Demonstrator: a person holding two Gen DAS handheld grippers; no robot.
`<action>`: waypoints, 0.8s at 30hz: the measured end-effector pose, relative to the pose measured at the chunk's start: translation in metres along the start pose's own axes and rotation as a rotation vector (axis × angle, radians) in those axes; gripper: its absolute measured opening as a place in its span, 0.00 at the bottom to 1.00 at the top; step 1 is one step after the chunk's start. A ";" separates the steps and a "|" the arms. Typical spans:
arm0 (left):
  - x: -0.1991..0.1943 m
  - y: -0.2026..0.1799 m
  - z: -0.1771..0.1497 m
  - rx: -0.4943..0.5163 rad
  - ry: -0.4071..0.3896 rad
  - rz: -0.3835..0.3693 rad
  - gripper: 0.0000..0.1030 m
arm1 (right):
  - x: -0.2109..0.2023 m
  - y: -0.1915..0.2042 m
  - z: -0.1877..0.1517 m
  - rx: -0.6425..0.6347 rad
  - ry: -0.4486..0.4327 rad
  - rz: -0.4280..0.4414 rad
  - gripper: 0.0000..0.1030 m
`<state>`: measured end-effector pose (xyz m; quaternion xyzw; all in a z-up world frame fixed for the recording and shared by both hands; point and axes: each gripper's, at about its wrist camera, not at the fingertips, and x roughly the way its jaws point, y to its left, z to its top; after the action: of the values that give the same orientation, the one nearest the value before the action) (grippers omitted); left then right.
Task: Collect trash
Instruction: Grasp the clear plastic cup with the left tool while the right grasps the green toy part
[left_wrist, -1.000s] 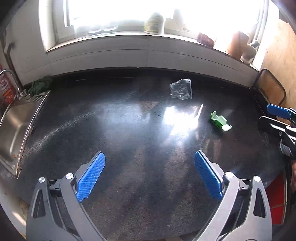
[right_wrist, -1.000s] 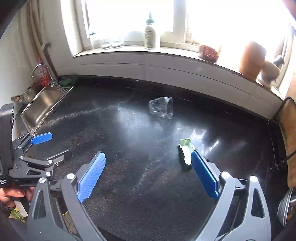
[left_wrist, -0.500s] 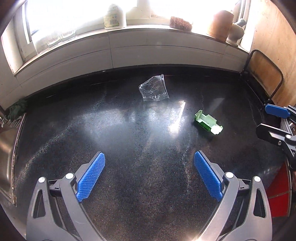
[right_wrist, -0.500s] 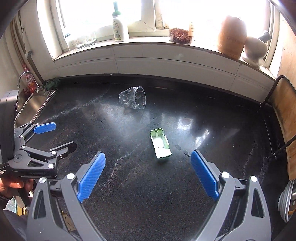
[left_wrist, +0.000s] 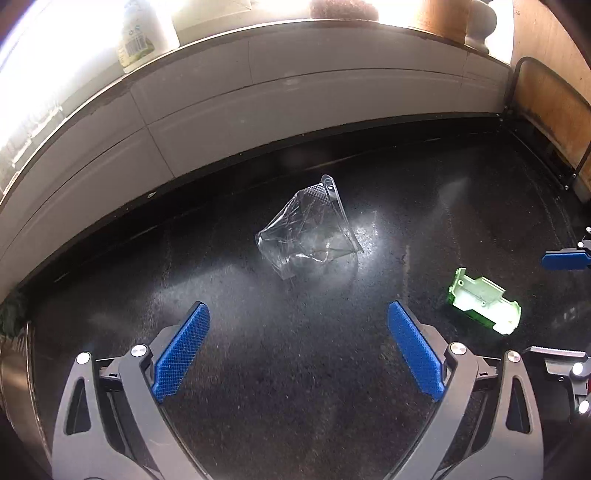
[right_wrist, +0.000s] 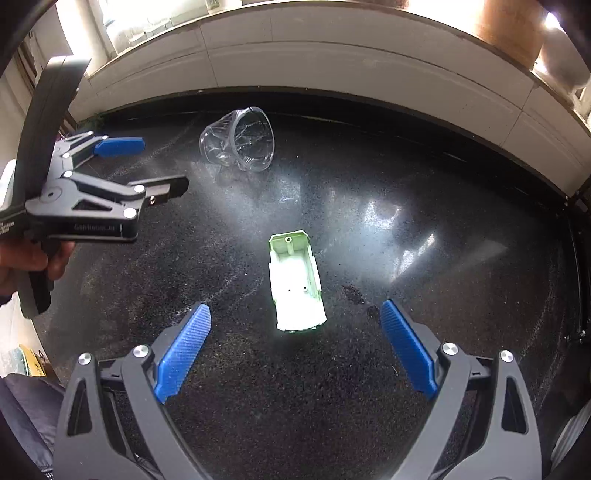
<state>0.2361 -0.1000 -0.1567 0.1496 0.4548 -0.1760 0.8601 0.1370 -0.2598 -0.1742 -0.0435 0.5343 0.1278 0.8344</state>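
Left wrist view: left tongs (left_wrist: 297, 345) spread wide, two blue pads, nothing between them, held above a dark speckled worktop (left_wrist: 295, 387). One crushed clear plastic cup (left_wrist: 308, 236) lying on its side just ahead of the pads, apart from them. One light-green plastic tray piece (left_wrist: 484, 301) lying flat on the worktop, to the right of the right pad and well clear of the cup. One white bottle (left_wrist: 142, 35) standing on the bright windowsill at upper left. Parts of the right tongs (left_wrist: 563, 306) at the right edge, spread apart, holding nothing.

Right wrist view: right tongs (right_wrist: 295, 345) wide open, two blue pads, empty. Same green tray piece (right_wrist: 297, 284) lying lengthwise straight ahead, its near end roughly level with the pad tips and between them, touching neither. Same clear cup (right_wrist: 240, 138) farther back and to the left, mouth turned toward the camera. Left tongs (right_wrist: 147, 166) at left, open, gripped by one hand (right_wrist: 27, 258), pointing toward the cup without touching it.
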 end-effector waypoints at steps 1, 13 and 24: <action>0.010 0.002 0.004 0.012 0.007 -0.003 0.92 | 0.008 -0.002 0.002 -0.004 0.017 0.003 0.88; 0.087 0.009 0.040 0.159 0.013 -0.086 0.91 | 0.057 -0.005 0.021 -0.093 0.090 0.011 0.72; 0.085 0.006 0.051 0.089 0.016 -0.124 0.35 | 0.047 -0.001 0.032 -0.098 0.060 0.001 0.32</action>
<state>0.3201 -0.1297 -0.1995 0.1608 0.4618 -0.2477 0.8364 0.1839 -0.2459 -0.2034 -0.0879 0.5524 0.1531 0.8147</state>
